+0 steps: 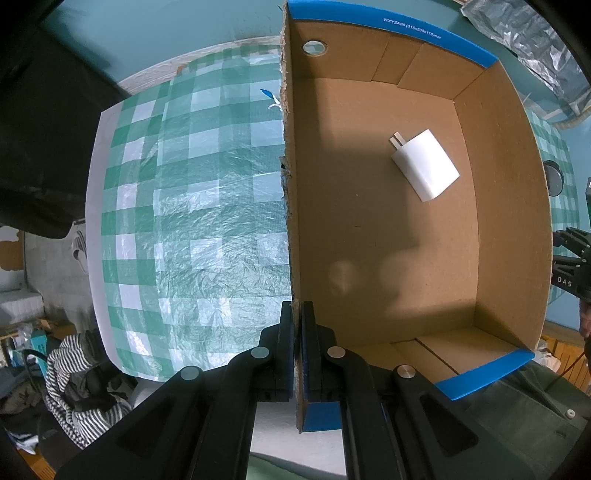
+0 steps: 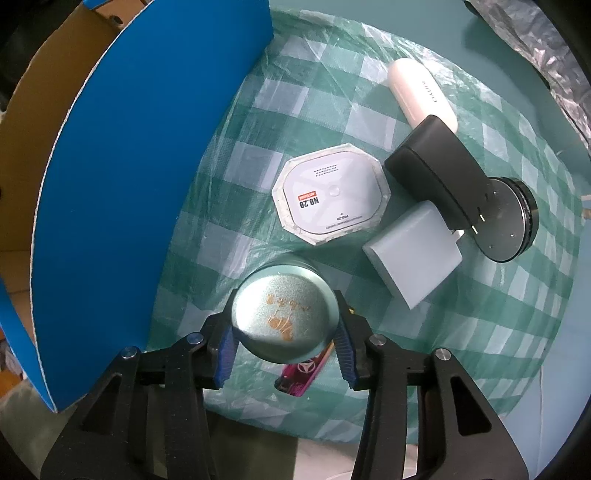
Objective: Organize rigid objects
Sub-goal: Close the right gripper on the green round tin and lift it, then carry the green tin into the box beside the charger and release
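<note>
Your left gripper (image 1: 298, 332), pointing down: clenched on the cardboard box (image 1: 388, 258) wall. Your right gripper (image 2: 284, 347), pointing down: grasping the round tin (image 2: 284, 317) on the tablecloth (image 2: 498, 314), pink lighter (image 2: 303, 373) beneath; box wall stands left, white charger (image 2: 413, 254) right.

Looks like a lived-in home room. Green-and-white checked plastic tablecloth (image 1: 192, 206) spread over a table, teal-painted wall (image 1: 166, 22) behind, striped black-and-white garment (image 1: 74, 387) heaped on cluttered floor beside it, crinkled silver foil sheet (image 2: 546, 55) at the edge, small household gadgets lying about.
</note>
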Demonstrator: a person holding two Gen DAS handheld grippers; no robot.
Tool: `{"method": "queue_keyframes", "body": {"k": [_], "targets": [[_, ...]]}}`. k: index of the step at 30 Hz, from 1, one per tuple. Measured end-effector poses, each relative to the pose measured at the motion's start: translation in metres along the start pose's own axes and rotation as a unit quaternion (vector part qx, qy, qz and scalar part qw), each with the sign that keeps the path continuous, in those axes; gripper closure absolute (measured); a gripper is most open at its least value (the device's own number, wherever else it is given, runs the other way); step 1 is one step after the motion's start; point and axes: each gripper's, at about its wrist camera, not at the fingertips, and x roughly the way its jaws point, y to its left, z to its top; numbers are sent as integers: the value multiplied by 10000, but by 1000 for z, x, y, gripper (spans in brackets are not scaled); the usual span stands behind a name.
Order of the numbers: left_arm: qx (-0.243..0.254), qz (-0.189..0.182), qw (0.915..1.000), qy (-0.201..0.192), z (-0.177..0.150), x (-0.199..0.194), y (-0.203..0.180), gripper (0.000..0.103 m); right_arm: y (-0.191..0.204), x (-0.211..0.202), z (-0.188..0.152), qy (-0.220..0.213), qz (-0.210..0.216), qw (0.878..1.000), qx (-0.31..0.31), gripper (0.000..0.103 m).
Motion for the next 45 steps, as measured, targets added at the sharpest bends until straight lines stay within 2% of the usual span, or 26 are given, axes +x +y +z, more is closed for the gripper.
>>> {"method": "queue_keyframes", "body": {"k": [7,26,45], "targets": [[2,4,10000,3,0,0,0,100,1,-7,-1,-98,-100,9999,-64,59],[12,11,10000,10,0,0,0,100,7,-88,0,-581,-112,9979,-268,59],[7,12,10000,11,0,0,0,100,32,-134,35,-1028,18,9933,-533,59]]}}
